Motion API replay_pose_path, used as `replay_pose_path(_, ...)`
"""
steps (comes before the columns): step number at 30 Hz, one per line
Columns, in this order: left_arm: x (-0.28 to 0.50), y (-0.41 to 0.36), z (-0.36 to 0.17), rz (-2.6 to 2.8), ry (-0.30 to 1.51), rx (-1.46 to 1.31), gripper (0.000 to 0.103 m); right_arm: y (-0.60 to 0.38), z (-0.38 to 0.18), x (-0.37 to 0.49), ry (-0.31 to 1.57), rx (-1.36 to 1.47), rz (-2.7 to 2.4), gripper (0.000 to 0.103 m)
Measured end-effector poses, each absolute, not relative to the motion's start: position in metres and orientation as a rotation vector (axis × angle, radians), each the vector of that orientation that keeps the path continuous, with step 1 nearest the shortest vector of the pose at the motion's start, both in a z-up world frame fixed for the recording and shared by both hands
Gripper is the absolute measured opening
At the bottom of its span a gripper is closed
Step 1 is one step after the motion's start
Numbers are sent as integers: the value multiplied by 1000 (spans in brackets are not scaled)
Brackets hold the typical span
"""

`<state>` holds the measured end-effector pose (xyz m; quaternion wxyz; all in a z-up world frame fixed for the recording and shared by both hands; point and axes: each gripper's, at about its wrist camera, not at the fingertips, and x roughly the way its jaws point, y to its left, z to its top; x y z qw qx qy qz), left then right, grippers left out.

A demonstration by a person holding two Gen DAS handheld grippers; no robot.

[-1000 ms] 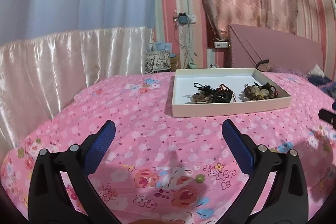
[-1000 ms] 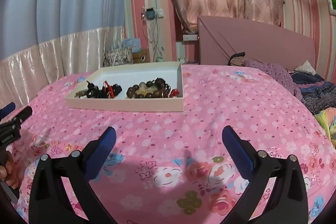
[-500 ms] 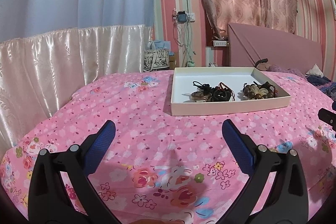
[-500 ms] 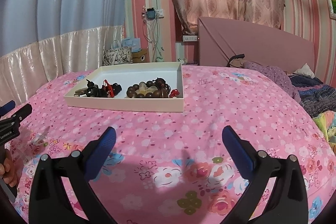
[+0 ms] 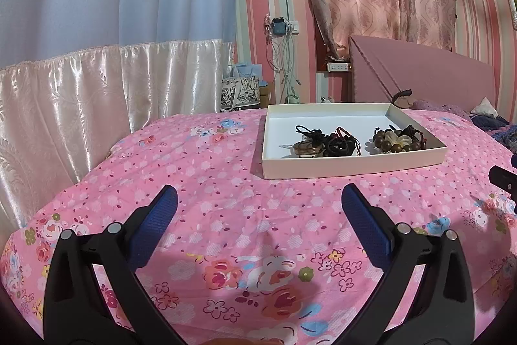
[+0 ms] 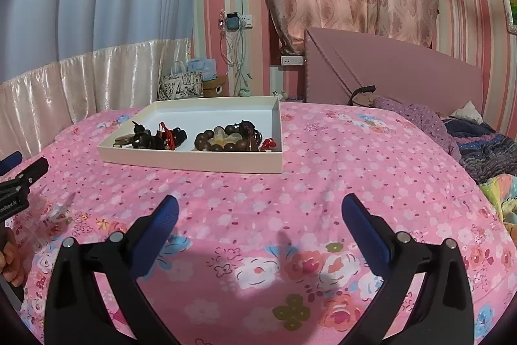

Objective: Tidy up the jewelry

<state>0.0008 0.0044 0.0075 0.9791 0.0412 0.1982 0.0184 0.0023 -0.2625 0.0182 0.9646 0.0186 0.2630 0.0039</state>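
**Ana:** Blue-padded and black, the left gripper (image 5: 259, 207) and the right gripper (image 6: 260, 209) both gape wide and hold nothing, low over the near end of a pink floral bedspread (image 5: 206, 183).

**Ben:** What has changed in the last second?

**Ana:** Very little. Both cameras have tipped up slightly, so more wall and curtain show; the jewelry has not shifted, and the jaws are as wide as before. For the task that means no piece has been lifted or dropped.

**Ben:** Where is the jewelry?

**Ana:** Farther up the bed, in a shallow white tray (image 6: 190, 162). A dark tangle of cords (image 5: 326, 141) with red threads lies along its near edge at the middle; a brown beaded bracelet (image 6: 226, 139) sits apart from it, toward the near right corner. That fits sorting already done or pieces waiting to be sorted.

**Ben:** Any writing?

**Ana:** Small white lettering on the left gripper's body, at the right camera's left edge, seems to end in "Robot.AI". A printed shopping bag (image 5: 240, 94) beyond the bed has letters too small to read.
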Motion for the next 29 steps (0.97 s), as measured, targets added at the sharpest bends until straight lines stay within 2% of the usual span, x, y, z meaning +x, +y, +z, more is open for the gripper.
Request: replay_pose_path(29, -8, 9, 11, 9, 345, 69, 100, -270, 18, 0, 525, 36, -43, 101)
